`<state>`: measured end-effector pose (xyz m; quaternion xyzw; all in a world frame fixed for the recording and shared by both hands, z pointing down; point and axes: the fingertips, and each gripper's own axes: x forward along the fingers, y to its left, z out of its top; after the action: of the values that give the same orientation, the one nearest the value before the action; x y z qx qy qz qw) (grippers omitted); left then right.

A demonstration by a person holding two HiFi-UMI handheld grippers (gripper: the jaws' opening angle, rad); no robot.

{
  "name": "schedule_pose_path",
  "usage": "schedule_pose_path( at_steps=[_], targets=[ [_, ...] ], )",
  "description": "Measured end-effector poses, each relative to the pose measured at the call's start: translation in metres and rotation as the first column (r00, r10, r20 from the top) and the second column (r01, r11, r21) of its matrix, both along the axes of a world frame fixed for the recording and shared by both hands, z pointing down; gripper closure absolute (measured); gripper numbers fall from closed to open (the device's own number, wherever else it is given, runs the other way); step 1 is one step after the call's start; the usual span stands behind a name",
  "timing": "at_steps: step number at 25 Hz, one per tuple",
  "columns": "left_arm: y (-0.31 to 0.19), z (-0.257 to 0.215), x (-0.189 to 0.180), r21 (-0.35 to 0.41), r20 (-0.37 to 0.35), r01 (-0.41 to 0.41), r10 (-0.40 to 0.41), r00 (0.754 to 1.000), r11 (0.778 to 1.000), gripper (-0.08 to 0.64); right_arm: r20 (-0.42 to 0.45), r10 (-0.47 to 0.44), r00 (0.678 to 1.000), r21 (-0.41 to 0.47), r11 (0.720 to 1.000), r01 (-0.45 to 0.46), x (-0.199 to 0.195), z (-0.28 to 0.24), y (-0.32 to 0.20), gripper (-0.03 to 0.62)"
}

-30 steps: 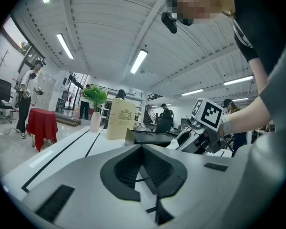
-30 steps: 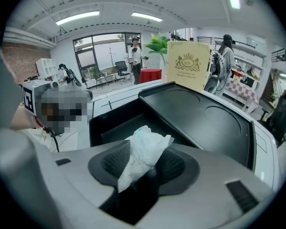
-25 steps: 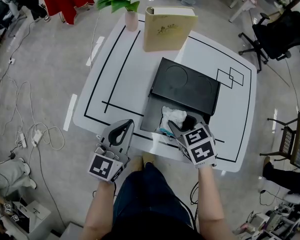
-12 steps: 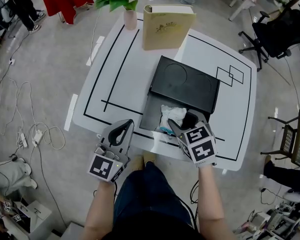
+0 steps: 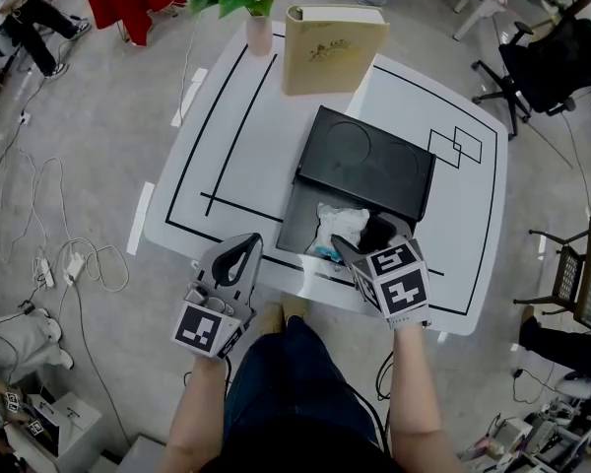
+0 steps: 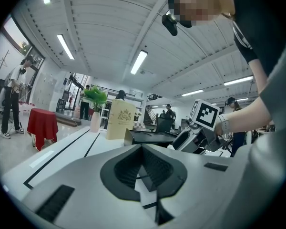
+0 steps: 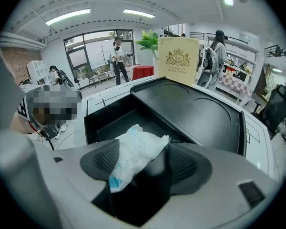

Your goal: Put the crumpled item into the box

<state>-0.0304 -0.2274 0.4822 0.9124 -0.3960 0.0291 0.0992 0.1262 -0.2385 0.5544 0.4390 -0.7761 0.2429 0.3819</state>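
A black box point(image 5: 300, 215) lies on the white table point(image 5: 246, 146), its lid point(image 5: 369, 166) slid back so the near part is uncovered. The crumpled white item point(image 5: 337, 227) rests in that uncovered part. My right gripper point(image 5: 360, 239) points down into the box; its jaws have just been opening and now stand wide. In the right gripper view the crumpled item point(image 7: 133, 151) leans on the left pad point(image 7: 102, 160), and a dark gap separates it from the right pad point(image 7: 190, 163). My left gripper point(image 5: 251, 236) hangs at the table's near edge, shut and empty, left of the box point(image 6: 150, 136).
A cream upright book-like case point(image 5: 330, 52) and a potted plant in a pink vase point(image 5: 259, 37) stand at the table's far edge. Black lines mark the tabletop. An office chair point(image 5: 552, 67) is at the right, and cables point(image 5: 69, 264) lie on the floor at the left.
The right gripper's jaws stand a little wider around the crumpled item than before. Neither hand has shifted, and the crumpled item stays in the box.
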Motion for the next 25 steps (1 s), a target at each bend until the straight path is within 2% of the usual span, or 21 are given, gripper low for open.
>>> schedule_pose_path(
  at_steps=[17,19,21,25],
  targets=[
    [0.004,-0.006,0.005,0.015,-0.002,-0.012,0.012,1.000,1.000,0.558,0.002,0.024,1.000,-0.005,1.000,-0.024,0.013,-0.010,0.010,0.265],
    [0.006,-0.006,0.007,0.015,-0.002,-0.017,0.017,1.000,1.000,0.558,0.003,0.025,1.000,0.009,1.000,-0.025,0.015,-0.013,0.011,0.304],
    [0.007,-0.006,0.010,0.014,-0.001,-0.022,0.022,1.000,1.000,0.558,0.003,0.026,1.000,0.023,0.999,-0.026,0.016,-0.015,0.013,0.373],
    [0.010,-0.004,0.014,0.007,0.003,-0.034,0.034,0.999,0.999,0.558,-0.006,0.026,1.000,0.045,0.999,-0.026,0.020,-0.017,0.015,0.450]
  ],
)
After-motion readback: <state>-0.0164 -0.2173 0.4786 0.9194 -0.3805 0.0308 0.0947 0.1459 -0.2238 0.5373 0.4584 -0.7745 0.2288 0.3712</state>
